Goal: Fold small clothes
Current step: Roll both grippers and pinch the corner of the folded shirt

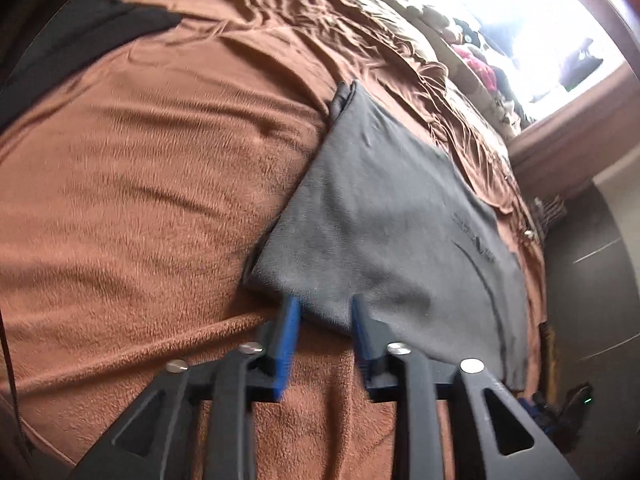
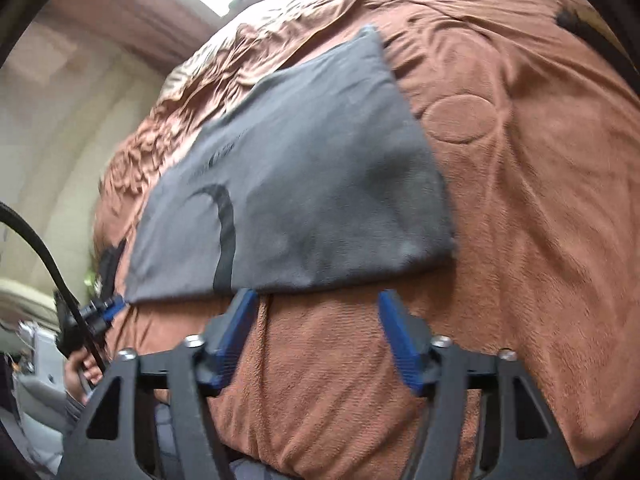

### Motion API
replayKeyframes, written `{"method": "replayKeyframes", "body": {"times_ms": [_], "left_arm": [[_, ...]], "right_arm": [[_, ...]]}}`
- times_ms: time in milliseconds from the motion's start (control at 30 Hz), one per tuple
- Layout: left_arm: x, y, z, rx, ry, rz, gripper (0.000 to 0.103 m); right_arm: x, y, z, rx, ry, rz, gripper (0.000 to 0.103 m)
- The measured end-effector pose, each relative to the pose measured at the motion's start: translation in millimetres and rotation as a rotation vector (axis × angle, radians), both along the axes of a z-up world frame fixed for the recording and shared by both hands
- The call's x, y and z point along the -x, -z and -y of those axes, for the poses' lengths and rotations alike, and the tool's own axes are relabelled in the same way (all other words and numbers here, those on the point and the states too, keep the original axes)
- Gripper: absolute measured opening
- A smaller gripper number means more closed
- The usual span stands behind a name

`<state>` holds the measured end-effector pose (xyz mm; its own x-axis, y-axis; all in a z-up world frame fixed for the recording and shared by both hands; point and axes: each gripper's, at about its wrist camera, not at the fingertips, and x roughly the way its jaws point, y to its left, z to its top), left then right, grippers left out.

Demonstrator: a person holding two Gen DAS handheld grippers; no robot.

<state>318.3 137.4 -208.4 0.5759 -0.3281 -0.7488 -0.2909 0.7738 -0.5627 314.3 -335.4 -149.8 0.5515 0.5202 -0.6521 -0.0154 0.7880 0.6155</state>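
On the bed: folded grey cloth garment point(image 1: 384, 216) lies flat on rumpled brown fleece blanket point(image 1: 140, 184).
Edges: near hem just beyond both tools; bare blanket on either side.
Left gripper point(image 1: 324, 308): blue fingers spread, tips at the hem.
Right gripper point(image 2: 316, 300): spread, holding nothing.
Room: bright window point(image 1: 520, 20) behind.

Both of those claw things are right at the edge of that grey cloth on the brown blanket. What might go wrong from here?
1. The left gripper sits at the near edge of the grey garment, so it may also pinch the fuzzy brown blanket underneath.
2. The right gripper is open and just short of the hem; if it closes there, it may miss the garment.
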Motion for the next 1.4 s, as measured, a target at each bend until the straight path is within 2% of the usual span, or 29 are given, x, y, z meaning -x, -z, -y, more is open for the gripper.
{"method": "replayKeyframes", "body": {"times_ms": [67,200,333,500,633,800,900,1033,1067,1267,1400], "left_arm": [[0.8,3.4,-4.2,0.037,-0.028,-0.008,0.049],[1.2,11.8,-11.6,0.134,-0.09,-0.017,0.049],[-2.9,17.1,-12.4,0.182,-0.133,-0.016,0.048],[-10.6,22.2,-10.7,0.192,-0.174,-0.024,0.048],[-12.3,24.3,-11.7,0.182,-0.235,-0.022,0.045],[-7.5,23.2,-9.4,0.158,-0.282,-0.018,0.042],[-4.3,24.4,-10.4,0.166,-0.305,-0.018,0.039],[-8.8,28.6,-13.6,0.145,-0.312,-0.022,0.036],[-8.4,30.6,-16.1,0.141,-0.319,-0.029,0.029],[-3.7,28.8,-21.4,0.147,-0.327,-0.021,0.01],[3.0,10.0,-23.5,0.135,-0.308,0.036,0.007]], "right_arm": [[2.3,8.6,9.4,-0.029,0.034,-0.026,0.067],[12.0,23.3,29.4,-0.177,0.103,-0.045,0.067],[18.9,37.8,39.7,-0.283,0.139,-0.053,0.067],[21.4,53.9,44.7,-0.357,0.181,-0.052,0.067],[20.3,63.2,43.5,-0.37,0.229,-0.058,0.066],[26.2,65.2,38.5,-0.383,0.292,-0.064,0.061],[27.8,64.5,33.3,-0.372,0.316,-0.052,0.053],[22.0,62.6,26.0,-0.372,0.341,-0.04,0.036],[21.8,64.1,26.1,-0.368,0.344,-0.036,0.03],[23.2,63.3,32.0,-0.377,0.335,-0.041,0.002],[27.7,43.4,38.0,-0.361,0.311,0.023,0.001]]}}
